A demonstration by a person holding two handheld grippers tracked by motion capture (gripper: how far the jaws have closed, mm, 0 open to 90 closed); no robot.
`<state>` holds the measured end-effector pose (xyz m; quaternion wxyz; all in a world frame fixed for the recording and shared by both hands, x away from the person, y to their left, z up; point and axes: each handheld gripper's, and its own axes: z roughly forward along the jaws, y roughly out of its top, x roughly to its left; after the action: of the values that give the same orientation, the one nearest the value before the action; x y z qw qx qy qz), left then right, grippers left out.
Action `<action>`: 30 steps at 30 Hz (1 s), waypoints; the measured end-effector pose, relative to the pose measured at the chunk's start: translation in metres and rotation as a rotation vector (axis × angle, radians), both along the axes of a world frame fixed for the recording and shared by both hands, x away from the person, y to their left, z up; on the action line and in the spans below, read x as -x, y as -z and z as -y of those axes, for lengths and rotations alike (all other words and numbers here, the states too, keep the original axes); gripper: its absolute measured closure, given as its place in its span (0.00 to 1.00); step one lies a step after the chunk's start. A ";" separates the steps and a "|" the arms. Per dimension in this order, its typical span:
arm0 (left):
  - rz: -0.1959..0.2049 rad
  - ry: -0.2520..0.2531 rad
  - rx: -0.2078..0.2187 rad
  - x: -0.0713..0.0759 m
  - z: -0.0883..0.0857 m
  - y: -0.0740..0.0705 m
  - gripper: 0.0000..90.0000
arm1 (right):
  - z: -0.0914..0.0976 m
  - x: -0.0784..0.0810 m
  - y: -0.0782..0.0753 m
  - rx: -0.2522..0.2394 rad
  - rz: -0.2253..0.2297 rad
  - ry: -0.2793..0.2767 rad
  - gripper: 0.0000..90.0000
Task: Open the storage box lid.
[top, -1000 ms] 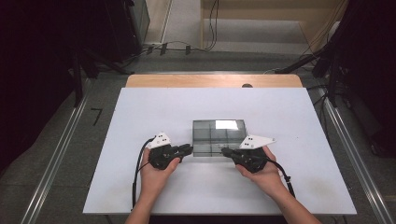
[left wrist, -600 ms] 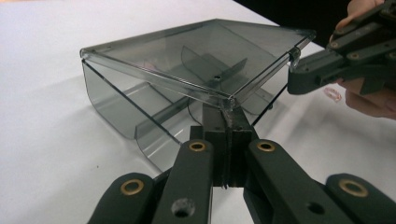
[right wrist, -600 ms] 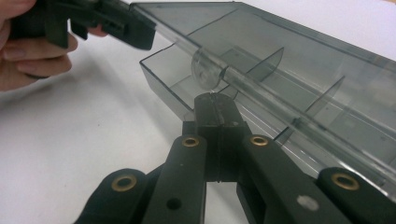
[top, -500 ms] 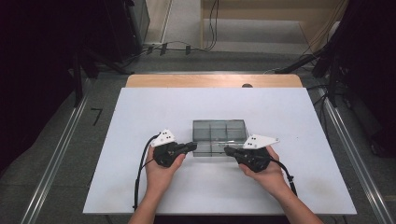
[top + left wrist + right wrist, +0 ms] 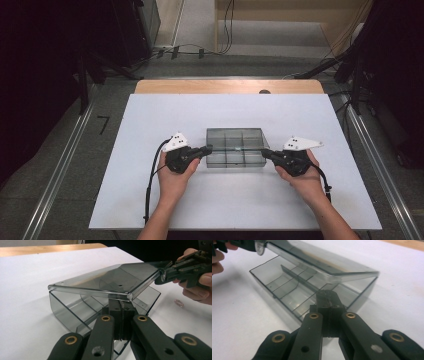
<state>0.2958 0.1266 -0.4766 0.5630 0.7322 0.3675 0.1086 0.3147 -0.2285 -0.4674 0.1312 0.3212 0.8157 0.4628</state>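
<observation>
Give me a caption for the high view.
Two hand-held grippers lift the lid off a smoky compartment box.

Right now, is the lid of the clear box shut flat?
No, the lid is lifted at an angle above the box.

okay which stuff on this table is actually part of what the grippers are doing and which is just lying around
Part of the job:
- clear grey compartment box
- its lid, raised off the box
- left gripper, shut at the lid's left end
- right gripper, shut at the lid's right end

Lying about:
- small pale bit on the white table
- cables on the floor
</observation>
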 end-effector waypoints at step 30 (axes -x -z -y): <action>0.007 -0.017 -0.009 -0.006 -0.009 -0.007 0.77 | -0.005 -0.010 -0.021 -0.049 0.054 0.003 0.98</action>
<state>0.3023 0.1353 -0.4697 0.5602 0.7310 0.3714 0.1177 0.3252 -0.2237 -0.4459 0.1458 0.3132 0.7997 0.4910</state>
